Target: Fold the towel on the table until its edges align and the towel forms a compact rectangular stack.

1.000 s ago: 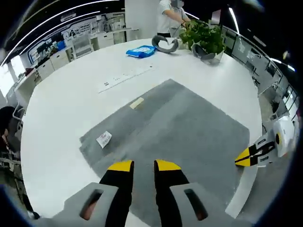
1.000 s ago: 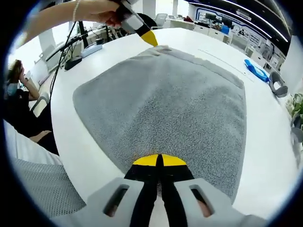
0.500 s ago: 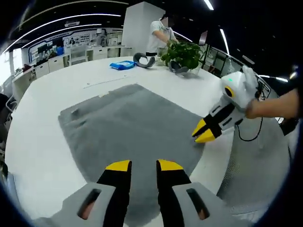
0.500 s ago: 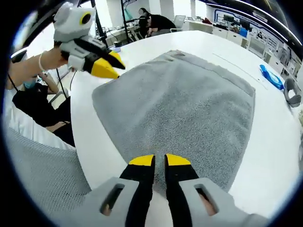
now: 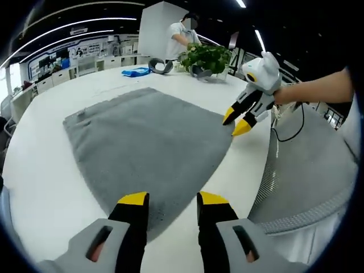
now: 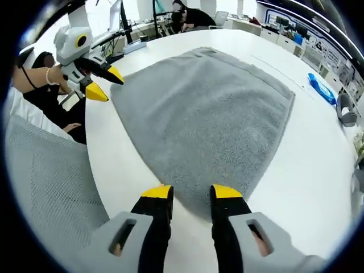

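Towel: the flat grey terry towel (image 5: 145, 136) is lying spread on the round white table (image 5: 40, 170).
L gripper (image 5: 172, 199): you're hovering it at one near corner, jaws apart (prob. lining up a pinch).
R gripper (image 6: 191, 192): you're holding it jaws apart at the other near corner, so both corners lift together.

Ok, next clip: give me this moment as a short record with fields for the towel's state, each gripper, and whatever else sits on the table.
towel: grey towel lies flat and unfolded on the white table
left gripper: left gripper open, at a near corner of the towel
right gripper: right gripper open, at the other near corner
fold progress: none visible
other items: blue packet, potted plant at the far side
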{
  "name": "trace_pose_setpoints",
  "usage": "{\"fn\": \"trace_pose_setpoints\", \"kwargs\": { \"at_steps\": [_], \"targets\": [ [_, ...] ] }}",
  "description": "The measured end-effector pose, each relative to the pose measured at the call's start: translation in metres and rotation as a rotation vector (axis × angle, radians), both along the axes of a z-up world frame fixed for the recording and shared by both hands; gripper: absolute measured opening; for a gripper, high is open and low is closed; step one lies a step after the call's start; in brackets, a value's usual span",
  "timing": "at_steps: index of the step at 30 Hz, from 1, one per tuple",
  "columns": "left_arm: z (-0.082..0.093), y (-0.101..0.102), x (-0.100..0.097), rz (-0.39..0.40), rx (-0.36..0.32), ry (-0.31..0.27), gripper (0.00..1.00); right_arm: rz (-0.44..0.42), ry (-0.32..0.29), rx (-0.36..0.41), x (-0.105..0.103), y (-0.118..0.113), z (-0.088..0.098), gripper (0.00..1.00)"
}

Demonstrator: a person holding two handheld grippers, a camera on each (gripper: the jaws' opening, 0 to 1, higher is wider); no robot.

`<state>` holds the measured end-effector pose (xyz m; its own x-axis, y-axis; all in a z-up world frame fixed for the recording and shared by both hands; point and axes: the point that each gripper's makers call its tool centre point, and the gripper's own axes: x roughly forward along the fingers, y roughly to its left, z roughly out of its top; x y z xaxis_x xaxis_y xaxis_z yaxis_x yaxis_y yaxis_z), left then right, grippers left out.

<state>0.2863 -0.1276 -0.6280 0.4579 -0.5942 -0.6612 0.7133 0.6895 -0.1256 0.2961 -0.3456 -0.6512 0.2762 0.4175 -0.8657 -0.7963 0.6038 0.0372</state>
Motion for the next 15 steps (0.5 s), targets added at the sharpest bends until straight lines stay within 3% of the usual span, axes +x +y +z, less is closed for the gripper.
{"fn": "trace_pose_setpoints", "kwargs": {
  "at_steps": [4, 6, 9, 11, 15],
  "targets": [
    [-0.007, 0.006, -0.004, 0.01, 0.001, 0.016, 0.36, -0.008, 0.005, -0.048, -0.004, -0.015, -0.009, 0.25],
    [-0.012, 0.01, -0.008, 0.015, 0.021, 0.025, 0.36, 0.015, -0.043, -0.072, -0.003, -0.019, -0.008, 0.22],
    [-0.021, 0.015, -0.013, 0.0, 0.066, 0.023, 0.36, 0.02, -0.054, -0.103, -0.002, -0.023, -0.01, 0.19],
    [-0.024, 0.016, -0.015, -0.009, 0.083, 0.016, 0.35, 0.022, -0.056, -0.099, -0.002, -0.023, -0.009, 0.19],
    [-0.024, 0.019, -0.011, -0.012, 0.127, -0.03, 0.29, -0.055, -0.075, -0.07, -0.001, -0.024, -0.008, 0.18]
  ]
}}
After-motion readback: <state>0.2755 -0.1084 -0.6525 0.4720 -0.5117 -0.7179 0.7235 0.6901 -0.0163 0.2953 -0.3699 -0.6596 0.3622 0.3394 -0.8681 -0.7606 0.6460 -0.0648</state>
